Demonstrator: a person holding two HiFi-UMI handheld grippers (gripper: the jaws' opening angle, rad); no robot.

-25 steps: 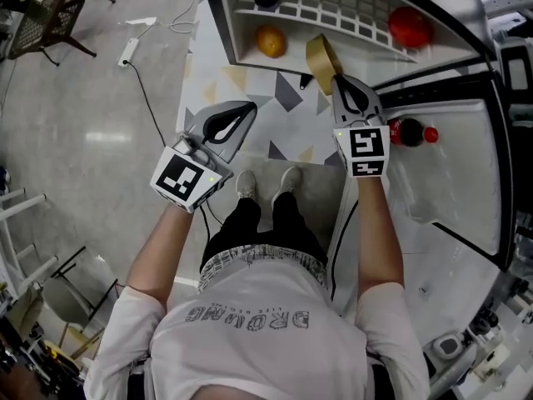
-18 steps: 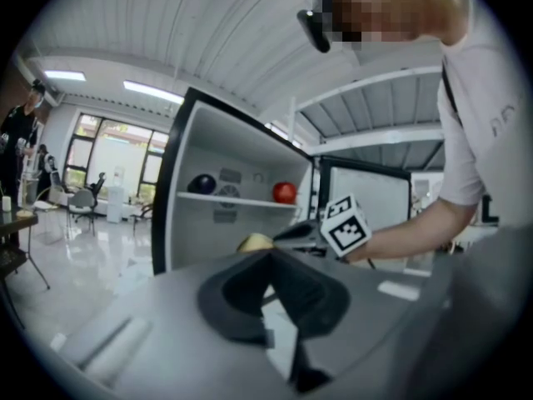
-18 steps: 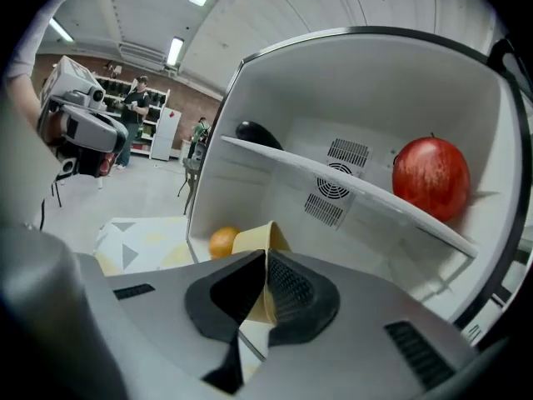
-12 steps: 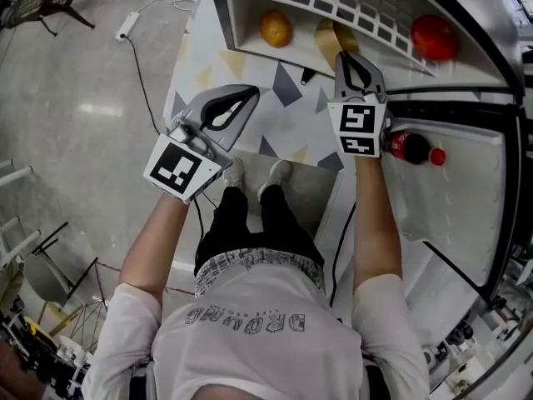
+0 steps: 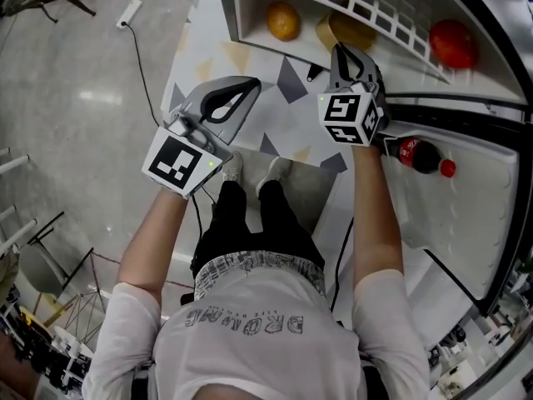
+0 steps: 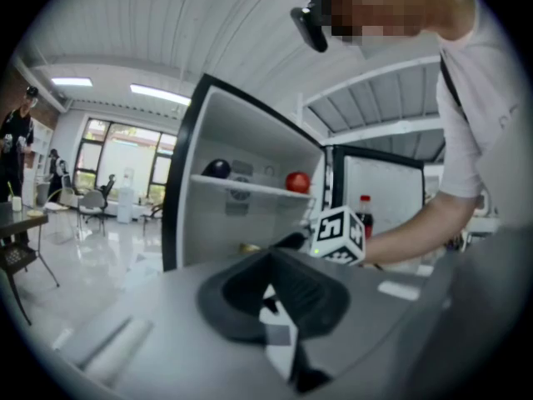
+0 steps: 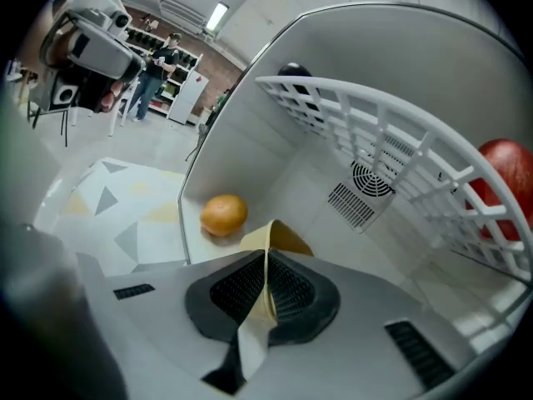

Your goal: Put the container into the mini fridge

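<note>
Our right claw (image 7: 266,267) pinches the pale yellow plastic container (image 7: 287,238) by its rim, base free for landing, low inside the white mini fridge (image 7: 275,132) near the round orange fruit (image 7: 223,213). Left claw (image 6: 273,297) hangs closed, empty, clear.

Mini fridge (image 5: 239,23) stands open. Inside it, under the white wire shelf (image 5: 375,11), an orange fruit (image 5: 283,21) sits by the left wall and a tan container (image 5: 356,32) mid-cavity. A red round fruit (image 5: 454,44) is at the shelf's right end. Right gripper (image 5: 340,55) is at the fridge mouth, jaws on the container's near edge. Left gripper (image 5: 240,92) is outside the fridge, left of its opening, over a patterned mat (image 5: 287,119), jaws together. A dark red-capped bottle (image 5: 419,155) is in the fridge door (image 5: 475,215).
</note>
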